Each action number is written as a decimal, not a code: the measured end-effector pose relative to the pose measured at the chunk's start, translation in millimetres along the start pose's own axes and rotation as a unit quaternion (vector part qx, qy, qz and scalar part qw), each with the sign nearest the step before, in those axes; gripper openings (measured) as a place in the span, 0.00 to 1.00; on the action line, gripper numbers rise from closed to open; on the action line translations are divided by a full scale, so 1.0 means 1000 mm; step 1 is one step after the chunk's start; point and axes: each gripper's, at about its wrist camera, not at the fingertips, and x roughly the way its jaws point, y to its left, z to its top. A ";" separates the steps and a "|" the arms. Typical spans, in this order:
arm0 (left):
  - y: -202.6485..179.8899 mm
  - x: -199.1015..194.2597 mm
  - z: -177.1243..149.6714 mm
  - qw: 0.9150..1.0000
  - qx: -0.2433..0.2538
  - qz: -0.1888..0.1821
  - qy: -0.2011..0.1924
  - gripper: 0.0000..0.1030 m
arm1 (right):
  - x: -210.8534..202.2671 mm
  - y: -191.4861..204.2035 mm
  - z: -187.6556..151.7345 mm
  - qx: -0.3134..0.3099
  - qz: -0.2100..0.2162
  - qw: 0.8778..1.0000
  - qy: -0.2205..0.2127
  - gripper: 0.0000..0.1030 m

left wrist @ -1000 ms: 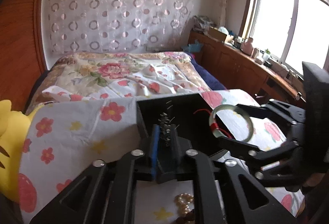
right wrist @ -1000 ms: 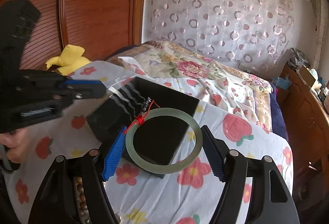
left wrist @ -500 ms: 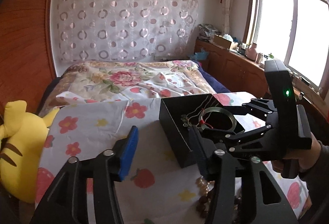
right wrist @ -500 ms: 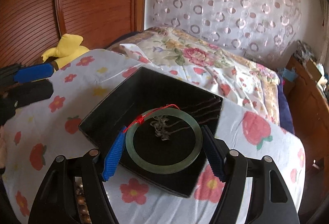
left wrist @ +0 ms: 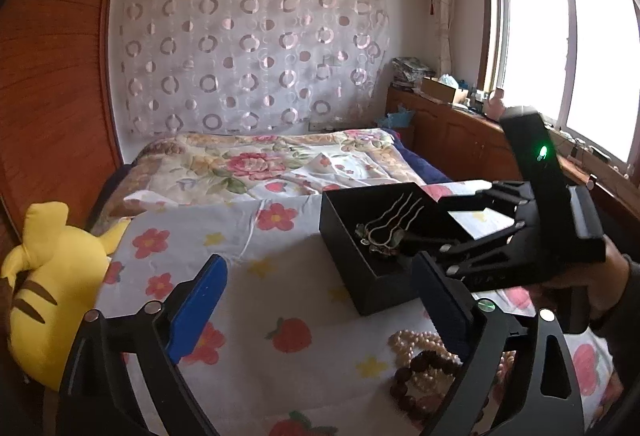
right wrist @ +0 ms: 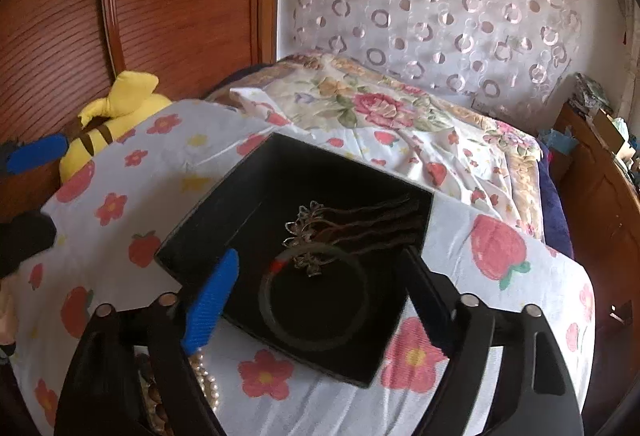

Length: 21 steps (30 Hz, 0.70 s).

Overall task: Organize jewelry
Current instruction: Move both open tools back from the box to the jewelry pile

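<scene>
An open black box stands on the flowered cloth. In it lie a metal hair comb and, partly under the comb, a green bangle with a red thread. My right gripper hangs over the box's near corner; its jaws are opening and the pads stand clear of the bangle. In the left wrist view the box and comb are right of centre, with the right gripper reaching in. My left gripper is drawn back over the cloth, its jaws opening with nothing between them.
A pearl necklace and a brown bead bracelet lie on the cloth near the box. A yellow plush toy sits at the cloth's left edge. A flowered bed lies beyond, with wooden cabinets under the window.
My left gripper let the hair comb go into the box, opened wide and drew back to the left. My right gripper released the bangle, which now lies in the box.
</scene>
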 end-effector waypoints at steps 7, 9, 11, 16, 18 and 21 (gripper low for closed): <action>-0.004 -0.010 -0.017 1.000 -0.014 -0.009 0.015 0.91 | -0.046 -0.009 -0.017 0.010 0.001 1.000 -0.029 0.83; -0.007 -0.014 -0.024 1.000 -0.010 -0.012 0.018 0.92 | -0.065 -0.010 -0.033 0.013 0.004 0.999 -0.039 0.83; -0.012 -0.018 -0.035 1.000 -0.008 -0.015 0.024 0.92 | -0.078 -0.008 -0.048 0.012 0.003 0.999 -0.042 0.83; -0.023 -0.026 -0.057 0.999 0.001 -0.019 0.050 0.92 | -0.098 -0.001 -0.088 0.013 0.010 0.999 -0.041 0.81; -0.027 -0.029 -0.066 0.998 0.005 -0.018 0.059 0.92 | -0.103 0.001 -0.103 0.018 0.014 0.999 -0.036 0.79; -0.030 -0.035 -0.077 0.997 0.002 -0.024 0.072 0.92 | -0.109 0.006 -0.124 0.020 0.014 0.999 -0.033 0.79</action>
